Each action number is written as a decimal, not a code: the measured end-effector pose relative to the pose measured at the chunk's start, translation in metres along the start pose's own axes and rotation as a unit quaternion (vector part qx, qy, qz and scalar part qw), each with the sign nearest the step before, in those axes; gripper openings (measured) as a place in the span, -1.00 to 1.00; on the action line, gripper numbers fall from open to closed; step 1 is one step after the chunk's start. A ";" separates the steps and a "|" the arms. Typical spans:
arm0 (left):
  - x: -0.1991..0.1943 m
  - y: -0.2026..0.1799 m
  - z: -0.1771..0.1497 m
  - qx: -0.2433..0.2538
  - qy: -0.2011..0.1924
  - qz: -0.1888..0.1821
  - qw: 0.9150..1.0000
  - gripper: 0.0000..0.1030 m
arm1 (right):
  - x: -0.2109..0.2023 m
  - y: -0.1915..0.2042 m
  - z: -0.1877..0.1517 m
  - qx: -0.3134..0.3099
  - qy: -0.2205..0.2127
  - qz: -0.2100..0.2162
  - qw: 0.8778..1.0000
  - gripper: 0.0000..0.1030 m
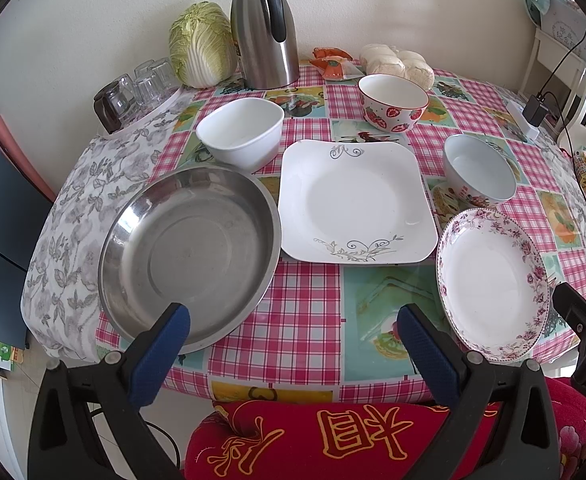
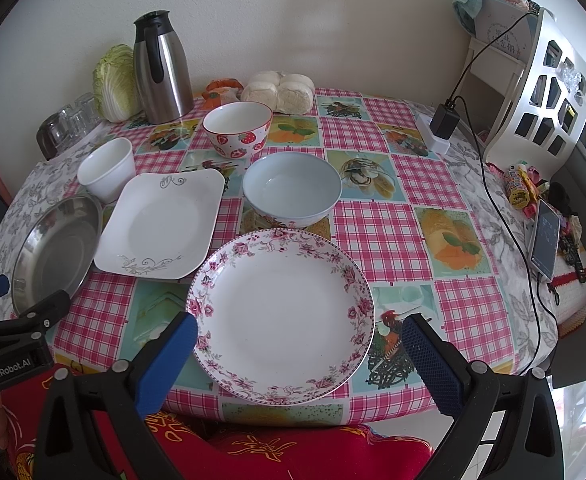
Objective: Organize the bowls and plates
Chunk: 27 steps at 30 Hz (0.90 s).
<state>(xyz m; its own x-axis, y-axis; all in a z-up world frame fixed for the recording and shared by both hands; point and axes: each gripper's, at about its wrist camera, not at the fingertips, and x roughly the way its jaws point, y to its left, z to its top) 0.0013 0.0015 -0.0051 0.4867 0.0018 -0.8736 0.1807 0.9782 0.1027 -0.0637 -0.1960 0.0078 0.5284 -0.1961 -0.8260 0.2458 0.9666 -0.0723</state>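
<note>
I hold both grippers at the near edge of the counter (image 1: 305, 300), above a red cushion with gold characters (image 1: 333, 436). My left gripper (image 1: 293, 316) has its blue pads spread wide with nothing between them; its left pad overlaps the near rim of the stainless steel basin (image 1: 189, 252), though I cannot tell whether it touches. My right gripper (image 2: 299, 326) is likewise spread and empty, its pads flanking the near half of the floral-rimmed plate (image 2: 281, 316), which lies flat on the checked tablecloth. From that plate, the square white plate with grey scrollwork (image 2: 161, 224) sits at about 10 o'clock, near it but apart, and the pale blue bowl (image 2: 293, 188) sits at 12 o'clock, just beyond its far rim. The strawberry bowl (image 2: 237, 128) stands farther back at 11 o'clock, and the white squarish bowl (image 2: 107, 170) is just behind the square plate's far left corner. The basin lies at the far left, its rim right beside the square plate. Along the wall at 11 to 12 o'clock I see a steel thermos jug (image 2: 161, 68), a napa cabbage (image 2: 115, 84), upturned glasses (image 2: 69, 122) and a bag of buns (image 2: 279, 90). At 3 o'clock a phone (image 2: 545, 236) lies at the counter's edge.
</note>
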 end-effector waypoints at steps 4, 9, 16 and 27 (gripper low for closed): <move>0.000 0.000 0.000 0.000 0.000 0.000 1.000 1.00 | 0.000 0.000 0.000 0.000 0.000 0.000 1.000 1.00; 0.000 0.000 0.000 0.000 0.000 -0.001 1.000 1.00 | 0.000 0.000 0.000 0.000 0.000 0.000 1.000 1.00; 0.001 0.000 -0.002 -0.002 0.001 -0.004 1.000 1.00 | 0.001 0.000 0.000 0.000 0.002 -0.002 1.000 1.00; 0.003 0.006 0.009 -0.019 0.011 -0.037 0.999 1.00 | 0.005 0.004 0.006 -0.017 0.018 0.020 1.000 1.00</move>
<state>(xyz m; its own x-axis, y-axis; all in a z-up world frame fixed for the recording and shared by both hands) 0.0115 0.0053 -0.0030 0.4543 -0.0660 -0.8884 0.1822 0.9830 0.0202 -0.0552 -0.1946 0.0064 0.5081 -0.1524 -0.8477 0.1970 0.9787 -0.0578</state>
